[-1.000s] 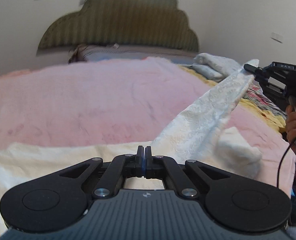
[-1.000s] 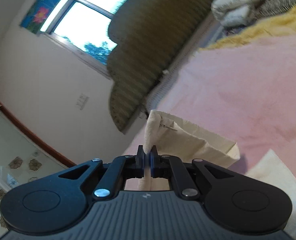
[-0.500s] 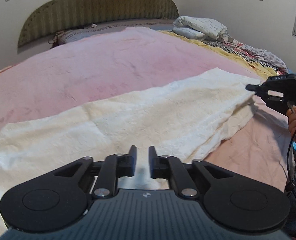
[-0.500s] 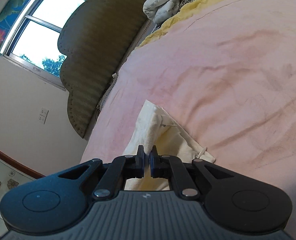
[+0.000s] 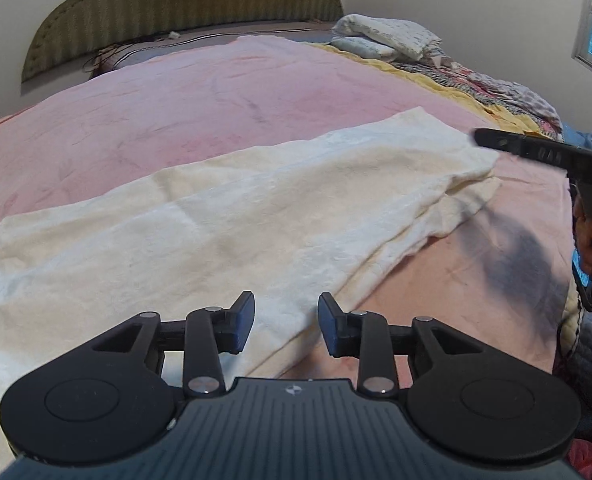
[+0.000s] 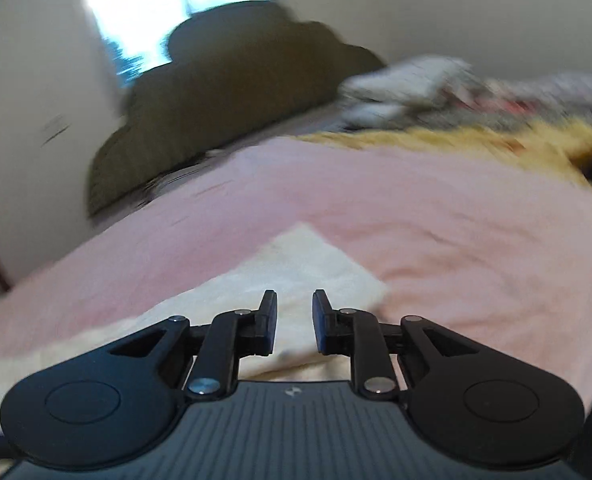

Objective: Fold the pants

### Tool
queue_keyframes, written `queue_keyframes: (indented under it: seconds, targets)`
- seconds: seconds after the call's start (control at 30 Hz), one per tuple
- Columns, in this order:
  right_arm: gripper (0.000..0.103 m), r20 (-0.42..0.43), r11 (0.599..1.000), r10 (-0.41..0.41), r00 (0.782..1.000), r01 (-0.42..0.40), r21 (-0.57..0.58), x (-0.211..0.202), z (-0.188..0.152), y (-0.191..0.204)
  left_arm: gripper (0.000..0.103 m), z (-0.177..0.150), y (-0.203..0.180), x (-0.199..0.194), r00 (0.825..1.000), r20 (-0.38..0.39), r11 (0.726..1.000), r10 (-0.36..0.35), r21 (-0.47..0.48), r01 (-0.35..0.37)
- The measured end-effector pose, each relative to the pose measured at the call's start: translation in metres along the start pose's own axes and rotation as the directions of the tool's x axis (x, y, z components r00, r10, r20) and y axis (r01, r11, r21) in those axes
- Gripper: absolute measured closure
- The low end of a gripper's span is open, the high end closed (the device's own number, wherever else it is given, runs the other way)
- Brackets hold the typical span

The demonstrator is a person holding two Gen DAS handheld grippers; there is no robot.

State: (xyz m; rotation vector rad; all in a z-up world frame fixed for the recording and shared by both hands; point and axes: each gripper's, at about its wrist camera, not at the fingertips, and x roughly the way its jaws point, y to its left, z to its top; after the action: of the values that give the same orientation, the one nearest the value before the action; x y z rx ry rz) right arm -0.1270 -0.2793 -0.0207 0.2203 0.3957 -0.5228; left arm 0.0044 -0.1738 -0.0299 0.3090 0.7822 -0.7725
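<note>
My L gripper (image 5: 286,322): jaws apart, empty, over cream pants (image 5: 224,216) lying on pink blanket (image 5: 176,92). My R gripper (image 6: 294,322): jaws apart, empty, above pants' end.

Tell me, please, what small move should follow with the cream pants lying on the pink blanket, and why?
Probably lower the open left gripper onto the near edge of the cream textured pants and close. Both grippers are open and empty, the right gripper too, and the pants lie folded lengthwise on the pink fleece blanket, seemingly ready for a crosswise fold.
</note>
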Motion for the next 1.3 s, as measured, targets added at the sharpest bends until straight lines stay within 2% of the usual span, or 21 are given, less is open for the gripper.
queue_keyframes:
  seconds: [0.07,0.13,0.2,0.27,0.33,0.4,0.5,0.53,0.57,0.6,0.67,0.7,0.73,0.8,0.83,0.87,0.9,0.97,1.0,1.07,1.3]
  targets:
    - [0.079,-0.031,0.963,0.107,0.994,-0.111,-0.247,0.000,-0.003,0.046,0.058,0.000,-0.007,0.003,1.000,0.002,1.000,0.000,0.014,0.000]
    - [0.079,-0.086,0.879,0.165,0.983,-0.186,-0.439,0.003,-0.013,0.084,0.055,-0.002,-0.015,0.008,1.000,-0.011,0.999,0.000,0.045,0.000]
    - [0.079,-0.150,0.801,0.198,0.969,-0.248,-0.544,0.008,-0.023,0.106,0.053,-0.006,-0.023,0.014,0.999,-0.036,0.996,0.018,0.093,-0.015]
    - [0.079,-0.210,0.747,0.191,0.959,-0.281,-0.603,0.013,-0.036,0.115,0.053,-0.009,-0.026,0.018,0.998,-0.039,0.992,0.056,0.117,-0.051]
    - [0.079,-0.247,0.695,0.130,0.960,-0.266,-0.668,0.020,-0.050,0.120,0.053,-0.007,-0.025,0.014,0.999,-0.015,0.994,0.046,0.098,-0.045]
    - [0.079,-0.208,0.660,0.107,0.972,-0.226,-0.716,0.016,-0.059,0.123,0.053,-0.003,-0.022,0.005,0.999,0.036,0.997,0.021,0.073,-0.024]
    - [0.076,-0.190,0.654,0.114,0.975,-0.217,-0.725,0.014,-0.059,0.126,0.044,0.005,-0.018,-0.001,0.997,0.080,0.999,0.010,0.039,-0.013]
    - [0.073,-0.184,0.649,0.116,0.976,-0.215,-0.730,0.018,-0.057,0.129,0.041,0.006,-0.016,0.001,0.997,0.077,1.000,-0.001,0.031,-0.002]
    - [0.062,-0.172,0.633,0.106,0.979,-0.200,-0.748,0.020,-0.059,0.131,0.041,0.008,-0.017,0.004,0.998,0.068,1.000,-0.003,0.024,0.001]
    - [0.051,-0.141,0.597,0.088,0.986,-0.165,-0.785,0.025,-0.062,0.137,0.041,0.009,-0.019,0.008,0.999,0.054,1.000,0.000,0.028,-0.002]
    - [0.049,-0.098,0.533,0.089,0.991,-0.131,-0.836,0.029,-0.069,0.144,0.041,0.008,-0.025,0.016,0.999,0.034,0.998,0.020,0.056,-0.022]
    - [0.050,-0.099,0.524,0.101,0.990,-0.137,-0.840,0.030,-0.070,0.146,0.041,0.008,-0.028,0.020,0.999,0.027,0.997,0.029,0.072,-0.031]
    - [0.053,-0.112,0.534,0.109,0.988,-0.153,-0.832,0.034,-0.069,0.147,0.042,0.007,-0.031,0.022,0.999,0.029,0.995,0.038,0.086,-0.040]
    - [0.084,-0.153,0.563,0.123,0.981,-0.196,-0.803,0.039,-0.064,0.147,0.042,0.005,-0.036,0.026,0.997,0.044,0.990,0.064,0.121,-0.069]
    - [0.088,-0.169,0.584,0.136,0.976,-0.217,-0.783,0.039,-0.061,0.146,0.043,0.004,-0.039,0.027,0.995,0.053,0.986,0.080,0.144,-0.086]
    - [0.090,-0.173,0.607,0.150,0.973,-0.229,-0.761,0.038,-0.057,0.144,0.050,0.004,-0.042,0.028,0.994,0.066,0.981,0.092,0.165,-0.102]
    - [0.091,-0.189,0.637,0.164,0.968,-0.250,-0.729,0.037,-0.052,0.141,0.053,0.003,-0.044,0.030,0.992,0.076,0.976,0.101,0.184,-0.113]
    - [0.092,-0.197,0.678,0.193,0.961,-0.276,-0.681,0.036,-0.045,0.134,0.071,0.001,-0.046,0.034,0.989,0.079,0.969,0.121,0.207,-0.135]
    - [0.092,-0.200,0.697,0.209,0.957,-0.290,-0.656,0.035,-0.041,0.131,0.074,0.000,-0.046,0.036,0.988,0.082,0.967,0.128,0.210,-0.143]
    - [0.092,-0.219,0.720,0.232,0.948,-0.319,-0.616,0.034,-0.037,0.126,0.092,-0.003,-0.047,0.036,0.985,0.096,0.965,0.140,0.210,-0.158]
    - [0.094,-0.300,0.691,0.249,0.921,-0.385,-0.611,0.019,-0.048,0.121,0.095,-0.015,-0.051,0.018,0.994,0.071,0.964,0.077,0.251,-0.093]
